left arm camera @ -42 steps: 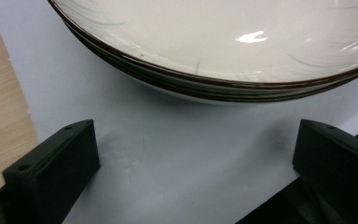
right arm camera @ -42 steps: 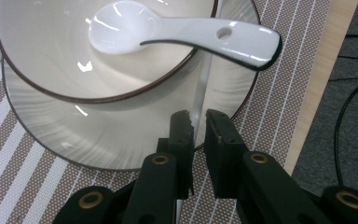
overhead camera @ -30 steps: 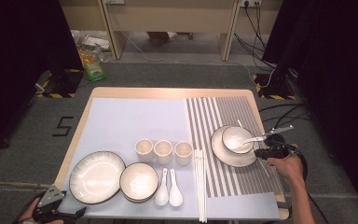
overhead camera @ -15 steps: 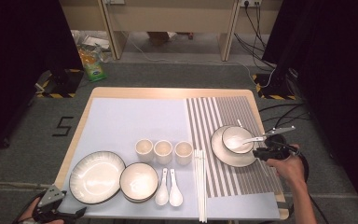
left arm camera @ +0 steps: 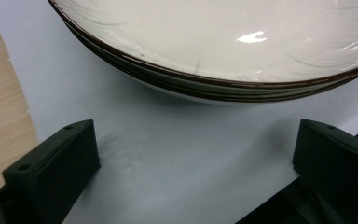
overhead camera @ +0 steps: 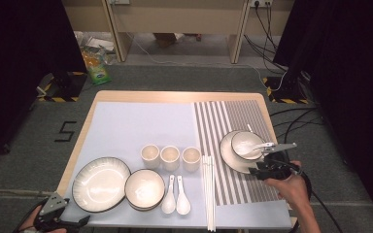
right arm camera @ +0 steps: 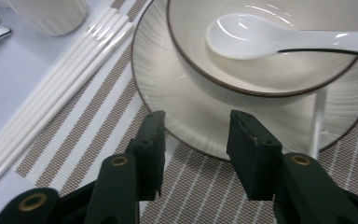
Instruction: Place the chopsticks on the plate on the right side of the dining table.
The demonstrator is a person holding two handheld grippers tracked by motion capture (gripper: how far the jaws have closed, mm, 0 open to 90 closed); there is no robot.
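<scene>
On the striped mat [overhead camera: 233, 116], a white spoon [overhead camera: 255, 147] rests in a small bowl [overhead camera: 245, 143] that stands on a plate [overhead camera: 230, 158]. My right gripper [overhead camera: 258, 170] is at the plate's near right rim. In the right gripper view its jaws [right arm camera: 196, 126] have just been opening and stand apart over the plate's rim [right arm camera: 168, 84], with nothing between them; the spoon [right arm camera: 279, 39] lies in the bowl [right arm camera: 261, 79] ahead. My left gripper [overhead camera: 80, 222] sits at the table's near left corner, open [left arm camera: 196, 135] over the blue mat, facing the large plate [left arm camera: 214, 46].
On the blue mat [overhead camera: 141, 121] lie a large plate [overhead camera: 101, 183], a bowl [overhead camera: 144, 188], two spoons [overhead camera: 175, 196] and three cups [overhead camera: 170, 156]. White chopsticks [overhead camera: 209, 189] lie along the mats' seam. A thin white stick [right arm camera: 317, 121] lies across the right plate's rim.
My right gripper has let go of the spoon's handle and drawn back toward the near edge, jaws now apart. The spoon stays in the bowl. The left gripper has not moved.
</scene>
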